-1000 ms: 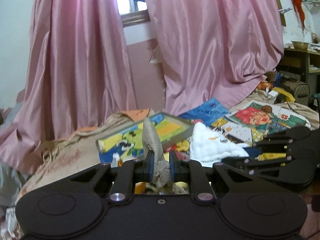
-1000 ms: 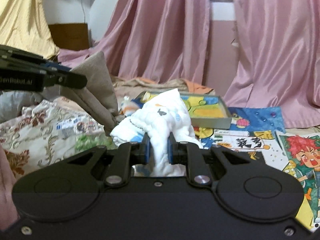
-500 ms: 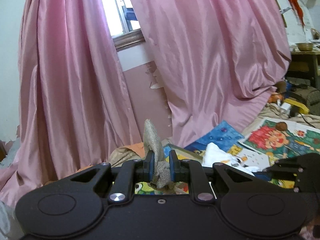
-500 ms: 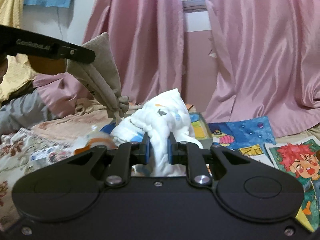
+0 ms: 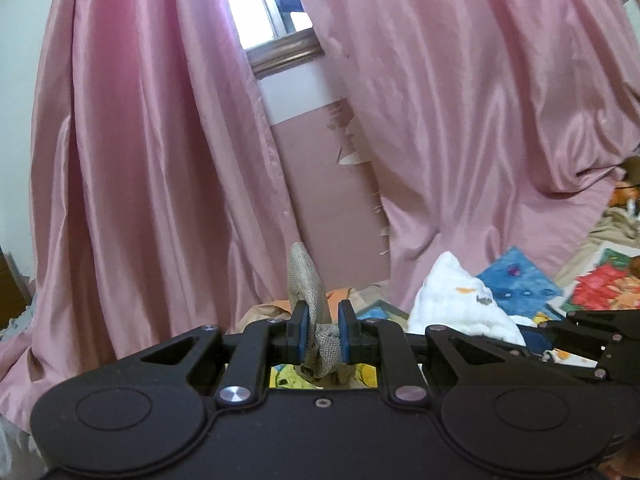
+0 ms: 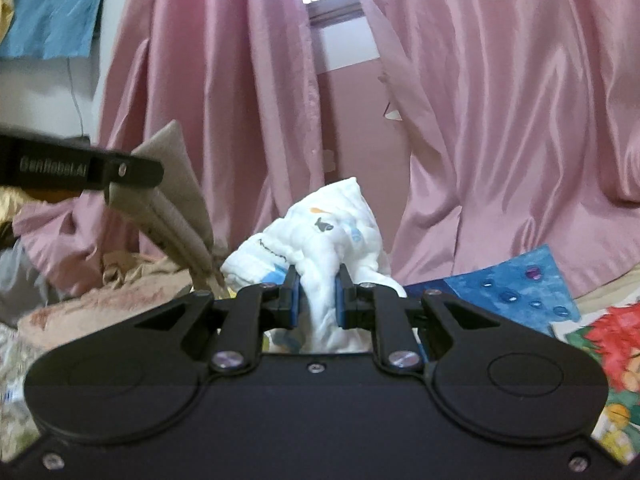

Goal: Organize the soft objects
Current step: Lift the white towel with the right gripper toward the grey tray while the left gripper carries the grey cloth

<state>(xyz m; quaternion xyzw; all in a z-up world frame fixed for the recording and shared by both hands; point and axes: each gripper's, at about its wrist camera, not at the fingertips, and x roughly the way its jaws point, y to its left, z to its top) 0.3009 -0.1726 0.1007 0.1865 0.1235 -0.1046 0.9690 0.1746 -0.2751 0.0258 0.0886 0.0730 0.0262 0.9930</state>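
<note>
Left gripper [image 5: 323, 334] clamped beige cloth [image 5: 308, 286]; right gripper [image 6: 316, 294] pinched white cloth [image 6: 320, 236], both before pink curtain [image 6: 500, 120], seemingly lifted.

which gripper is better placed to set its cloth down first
Right, tentatively. The right gripper holds the white printed cloth low, near the bedding; the left gripper carries the beige woven cloth higher, hanging in the air.

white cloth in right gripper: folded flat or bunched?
Bunched. The white cloth bulges in crumpled folds above the right gripper, jaws pinching a gathered section.
</note>
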